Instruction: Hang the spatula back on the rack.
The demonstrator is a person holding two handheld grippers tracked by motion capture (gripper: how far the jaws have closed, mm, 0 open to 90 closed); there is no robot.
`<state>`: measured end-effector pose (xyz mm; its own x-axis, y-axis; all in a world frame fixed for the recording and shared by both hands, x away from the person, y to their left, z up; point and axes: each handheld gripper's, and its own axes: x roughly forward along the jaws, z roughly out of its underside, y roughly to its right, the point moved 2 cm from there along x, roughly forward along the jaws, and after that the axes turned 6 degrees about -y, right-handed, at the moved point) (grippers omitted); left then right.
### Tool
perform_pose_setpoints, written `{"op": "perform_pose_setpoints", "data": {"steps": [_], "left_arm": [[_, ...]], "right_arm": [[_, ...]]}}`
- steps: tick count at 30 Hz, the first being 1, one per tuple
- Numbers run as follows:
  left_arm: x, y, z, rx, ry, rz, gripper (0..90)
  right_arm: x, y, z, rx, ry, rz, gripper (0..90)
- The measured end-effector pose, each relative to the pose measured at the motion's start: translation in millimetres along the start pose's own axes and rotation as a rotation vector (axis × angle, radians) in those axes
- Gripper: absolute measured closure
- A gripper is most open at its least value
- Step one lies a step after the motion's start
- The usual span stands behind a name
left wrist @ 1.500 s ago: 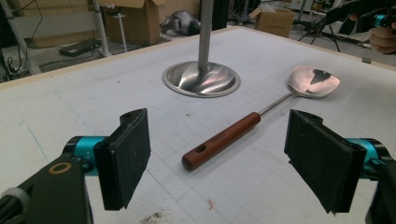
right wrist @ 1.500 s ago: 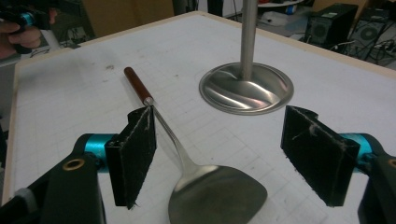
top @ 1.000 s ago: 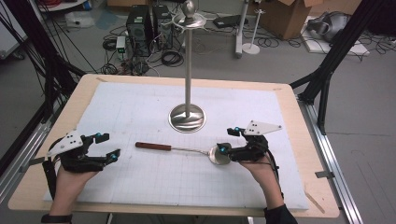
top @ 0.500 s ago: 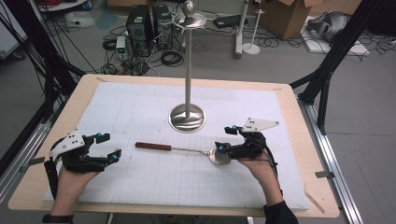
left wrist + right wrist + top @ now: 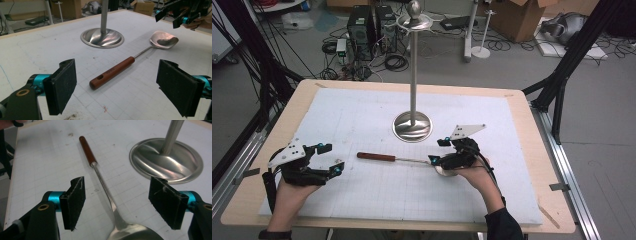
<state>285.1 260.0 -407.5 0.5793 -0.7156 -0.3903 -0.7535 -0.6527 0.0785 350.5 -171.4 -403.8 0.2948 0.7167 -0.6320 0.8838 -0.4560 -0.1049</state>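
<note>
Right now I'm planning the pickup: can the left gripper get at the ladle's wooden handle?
Probably yes: the left gripper is open, the wooden handle lies flat ahead between its jaws, with bare mat between.

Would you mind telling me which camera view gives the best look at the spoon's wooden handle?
The left gripper view: the spoon's wooden handle lies close and whole, hanging hole visible. The right gripper view shows it farther off, foreshortened; the high view shows it small, without detail.

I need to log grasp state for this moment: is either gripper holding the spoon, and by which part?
Nothing is held. The right gripper stands open astride the spoon near its bowl, fingers clear of the shaft. The left gripper is open, short of the handle.
</note>
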Motion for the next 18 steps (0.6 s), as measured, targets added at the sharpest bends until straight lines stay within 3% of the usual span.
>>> {"op": "perform_pose_setpoints", "data": {"steps": [11, 18], "left_arm": [[-0.5, -0.8, 1.9, -0.003, -0.011, -0.010, 15.8], [-2.2, 0.6, 1.5, -0.002, -0.015, -0.010, 15.7]], "right_arm": [[24.9, -3.5, -7.3, -0.035, -0.099, -0.027, 32.7], [41.5, -5.8, -11.0, -0.057, -0.196, -0.060, 39.2]]}}
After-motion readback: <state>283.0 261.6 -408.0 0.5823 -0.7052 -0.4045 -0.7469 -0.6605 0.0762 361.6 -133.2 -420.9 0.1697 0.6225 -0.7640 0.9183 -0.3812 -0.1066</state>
